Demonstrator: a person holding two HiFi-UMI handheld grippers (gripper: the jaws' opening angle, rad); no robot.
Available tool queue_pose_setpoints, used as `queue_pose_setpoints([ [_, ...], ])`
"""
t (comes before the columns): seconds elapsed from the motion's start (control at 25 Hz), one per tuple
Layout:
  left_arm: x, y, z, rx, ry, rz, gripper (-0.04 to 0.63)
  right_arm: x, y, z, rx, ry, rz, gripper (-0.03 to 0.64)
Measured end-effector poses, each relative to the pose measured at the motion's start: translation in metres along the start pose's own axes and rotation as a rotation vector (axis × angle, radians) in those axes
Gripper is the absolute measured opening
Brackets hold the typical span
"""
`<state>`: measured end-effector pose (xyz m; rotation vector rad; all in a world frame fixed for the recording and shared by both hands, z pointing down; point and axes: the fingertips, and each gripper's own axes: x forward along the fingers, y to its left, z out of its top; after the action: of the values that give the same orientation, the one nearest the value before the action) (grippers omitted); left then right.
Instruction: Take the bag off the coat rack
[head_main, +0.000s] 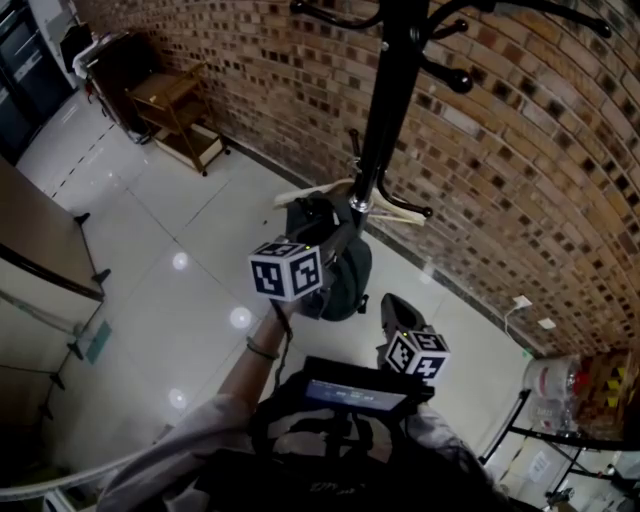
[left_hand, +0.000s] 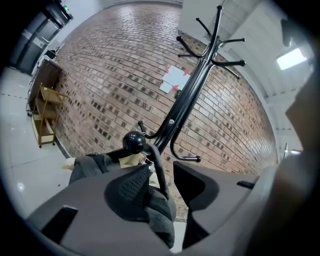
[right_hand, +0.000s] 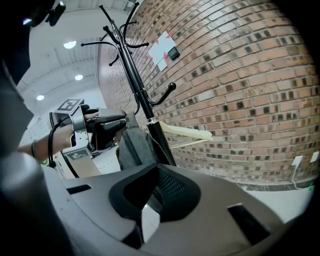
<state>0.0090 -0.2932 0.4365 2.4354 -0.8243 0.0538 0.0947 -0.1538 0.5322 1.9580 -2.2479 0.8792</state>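
A black coat rack (head_main: 385, 90) stands before the brick wall. A dark grey bag (head_main: 340, 275) hangs low on it, its strap (left_hand: 159, 167) looped over a ball-tipped hook (left_hand: 134, 142). My left gripper (head_main: 335, 235) is right at the bag's top. In the left gripper view it (left_hand: 162, 170) is open, and the strap runs between the jaws along the left one, clear of the right one. The bag's body (left_hand: 155, 212) hangs below. My right gripper (head_main: 395, 305) waits lower right of the bag, shut and empty (right_hand: 155, 172), facing the bag (right_hand: 137, 147) and the left gripper (right_hand: 107, 125).
A pale wooden hanger (head_main: 400, 210) hangs on the rack just above the bag. The brick wall (head_main: 520, 150) runs close behind. A wooden shelf cart (head_main: 175, 110) stands far left, a desk (head_main: 40, 240) at the left edge, and a metal stand with packages (head_main: 560, 400) at the lower right.
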Motion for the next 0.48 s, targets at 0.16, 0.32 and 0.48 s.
queue_pose_setpoints([
  [0.16,0.006,0.004,0.003,-0.045,-0.001,0.007,0.153,0.003,-0.004,0.001,-0.004,0.019,0.003,0.002],
  [0.32,0.016,0.005,0.001,-0.032,0.038,0.017,0.153,0.012,-0.008,0.004,-0.014,0.029,0.032,0.002],
  [0.48,0.025,-0.002,0.002,-0.049,0.084,0.02,0.153,0.018,-0.011,0.012,-0.028,0.038,0.063,0.002],
])
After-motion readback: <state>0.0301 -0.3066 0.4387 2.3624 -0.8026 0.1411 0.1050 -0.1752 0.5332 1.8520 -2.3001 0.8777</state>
